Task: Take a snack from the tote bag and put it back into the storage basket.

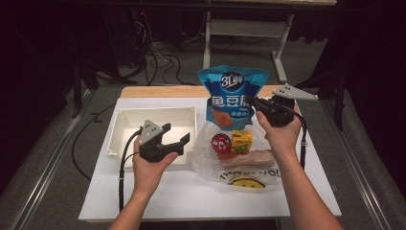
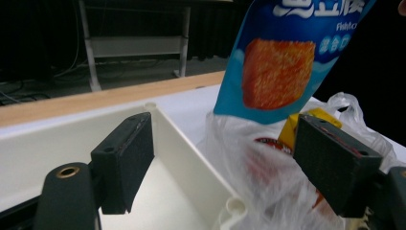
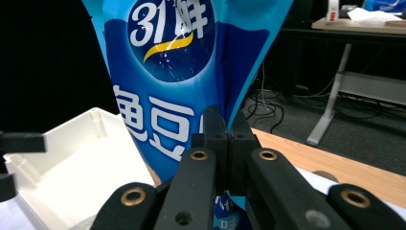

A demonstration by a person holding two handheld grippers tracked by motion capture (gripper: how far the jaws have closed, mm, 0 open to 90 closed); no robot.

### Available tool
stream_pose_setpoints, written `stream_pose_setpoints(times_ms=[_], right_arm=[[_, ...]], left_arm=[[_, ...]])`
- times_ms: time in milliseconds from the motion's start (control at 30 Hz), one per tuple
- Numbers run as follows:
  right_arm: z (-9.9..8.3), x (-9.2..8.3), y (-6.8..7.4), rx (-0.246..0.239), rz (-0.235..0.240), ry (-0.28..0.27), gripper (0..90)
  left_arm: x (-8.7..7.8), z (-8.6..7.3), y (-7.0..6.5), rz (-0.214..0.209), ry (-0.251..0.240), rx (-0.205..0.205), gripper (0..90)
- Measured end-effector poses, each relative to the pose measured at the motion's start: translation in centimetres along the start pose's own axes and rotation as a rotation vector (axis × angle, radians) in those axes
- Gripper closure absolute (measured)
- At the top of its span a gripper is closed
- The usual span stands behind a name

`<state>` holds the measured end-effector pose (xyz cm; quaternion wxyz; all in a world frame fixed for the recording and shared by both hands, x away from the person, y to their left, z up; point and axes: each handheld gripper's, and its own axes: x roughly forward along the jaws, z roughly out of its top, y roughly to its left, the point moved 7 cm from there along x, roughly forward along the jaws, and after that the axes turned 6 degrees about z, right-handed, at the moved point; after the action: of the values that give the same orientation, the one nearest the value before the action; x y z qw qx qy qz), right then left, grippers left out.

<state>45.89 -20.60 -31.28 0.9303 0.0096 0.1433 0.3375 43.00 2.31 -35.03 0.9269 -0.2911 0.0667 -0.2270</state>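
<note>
Right gripper (image 1: 250, 102) has its jaws pressed together, pinching the right edge of a blue snack pouch (image 1: 231, 96) and holding it upright in the air above the back of a clear plastic bag (image 1: 207, 158); in the right gripper view the pouch (image 3: 184, 67) rises straight up from between the two closed jaws, white characters and a round logo facing the camera. Left gripper (image 1: 177, 134) has jaws spread with nothing between them, held over the front right corner of a white tray (image 1: 119, 129); in the left gripper view the two black pads stand well apart, one over the tray's (image 2: 191, 143) inner wall, the other in front of the bag (image 2: 249, 163). The white tray is a shallow rectangular bin at the left of the white tabletop (image 1: 191, 196), and its visible floor is bare. The plastic bag lies just right of the tray, open and crumpled, with a yellow smiley face (image 1: 247, 182) printed on its front part. Inside or on the bag: a small round red can (image 1: 220, 142), a yellow carton (image 1: 242, 140) just beside it, and a long brownish wrapped pack (image 1: 249, 158) lying flat in front of both. The pouch's lower edge hangs just above the can and carton, apart from the tray. A wooden strip (image 1: 158, 91) runs along the table's far edge.
</note>
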Motion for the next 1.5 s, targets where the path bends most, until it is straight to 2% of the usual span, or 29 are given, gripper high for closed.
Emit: stream_pose_setpoints(times_ms=[33,100,167,233,400,533,633,667,767,800,833,900,1100,1133,1233,1267,1333,1433,1467,1500], right_arm=[[0.0,0.0,0.0,0.0,0.0,0.0,90.0],[0.2,0.5,0.6,-0.008,0.009,0.004,90.0],[0.2,0.9,0.9,-0.009,0.012,0.006,90.0],[0.2,1.1,1.1,-0.006,0.018,0.007,90.0],[0.2,2.2,2.0,-0.002,0.037,0.007,90.0],[0.1,2.7,2.7,0.001,0.053,0.009,90.0],[0.0,3.1,3.2,0.001,0.063,0.016,90.0],[0.0,3.2,3.3,-0.003,0.063,0.018,90.0],[-0.2,3.5,3.7,-0.006,0.071,0.021,90.0],[-0.2,3.7,3.9,-0.005,0.074,0.024,90.0],[-0.2,3.8,4.1,-0.002,0.075,0.024,90.0],[-0.2,3.9,4.4,-0.002,0.079,0.024,90.0],[-0.3,4.5,5.2,-0.022,0.084,0.032,90.0],[-0.3,4.7,5.3,-0.013,0.088,0.032,90.0],[-0.3,4.8,5.5,-0.031,0.07,0.036,90.0],[-0.2,4.8,5.5,-0.031,0.066,0.034,90.0],[0.0,4.7,5.6,-0.03,0.085,0.021,90.0],[0.2,4.7,6.1,-0.064,0.063,0.036,90.0],[0.3,4.7,6.2,-0.065,0.067,0.034,90.0],[0.4,4.7,6.3,-0.059,0.073,0.029,90.0]], left_arm=[[0.0,0.0,0.0,0.0,0.0,0.0,22.7],[1.0,0.8,-0.7,0.004,-0.024,0.012,23.6],[1.6,1.3,-1.1,0.013,-0.053,0.022,29.7],[2.0,1.3,-1.2,0.014,-0.049,0.026,30.0],[3.5,1.4,-2.3,-0.007,-0.031,0.005,29.3],[4.5,2.2,-3.6,-0.021,-0.05,0.014,34.9],[5.0,2.6,-4.0,-0.019,-0.059,0.013,36.3],[5.3,3.0,-4.2,-0.008,-0.076,0.016,35.9],[5.6,3.5,-4.2,0.0,-0.091,0.004,35.2],[5.9,3.8,-4.0,0.024,-0.101,0.0,36.4],[6.1,3.9,-4.0,0.031,-0.102,-0.003,37.5],[6.3,4.0,-4.2,0.028,-0.106,-0.007,42.7],[6.8,3.8,-5.0,0.027,-0.103,-0.004,43.7],[6.8,3.9,-5.1,0.03,-0.108,-0.006,47.3],[6.7,4.2,-5.1,0.025,-0.107,-0.02,63.3],[6.7,4.6,-4.9,0.029,-0.089,-0.051,70.0],[6.7,4.7,-4.8,0.025,-0.077,-0.038,82.6],[6.8,4.7,-4.8,0.026,-0.067,-0.038,87.5],[6.8,5.1,-4.7,0.024,-0.064,-0.064,88.6],[6.7,5.3,-4.8,0.02,-0.065,-0.069,88.9]])
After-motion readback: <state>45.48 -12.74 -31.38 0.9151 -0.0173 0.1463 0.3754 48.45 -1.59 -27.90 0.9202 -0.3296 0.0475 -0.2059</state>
